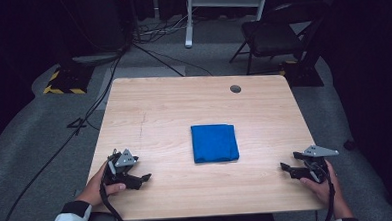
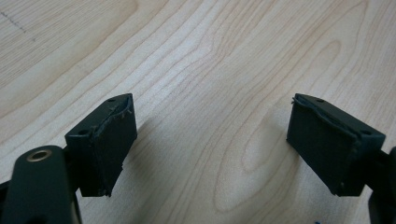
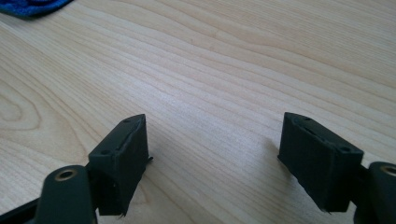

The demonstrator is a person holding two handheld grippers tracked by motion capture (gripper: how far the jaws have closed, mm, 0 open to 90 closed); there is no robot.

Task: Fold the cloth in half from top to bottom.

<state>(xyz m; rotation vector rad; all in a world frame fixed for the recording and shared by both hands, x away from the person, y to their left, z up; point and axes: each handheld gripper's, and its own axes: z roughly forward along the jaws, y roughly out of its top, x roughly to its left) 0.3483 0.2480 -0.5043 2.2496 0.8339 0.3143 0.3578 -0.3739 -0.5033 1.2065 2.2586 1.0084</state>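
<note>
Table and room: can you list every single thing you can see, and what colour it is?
Cloth: one, blue, folded, middle of the table.
Table: one, light wood, centre.
Hole: one, grey, far right part of the tabletop.
Chair: one, black, on the floor beyond the table's far right corner.
Cables: several, black, on the grey floor to the left.
Striped base: one, black and yellow, floor at far left.
White frame: one, white, at the back.
Left gripper: one, black, open, near left of the table.
Right gripper: one, black, open, near right of the table.
</note>
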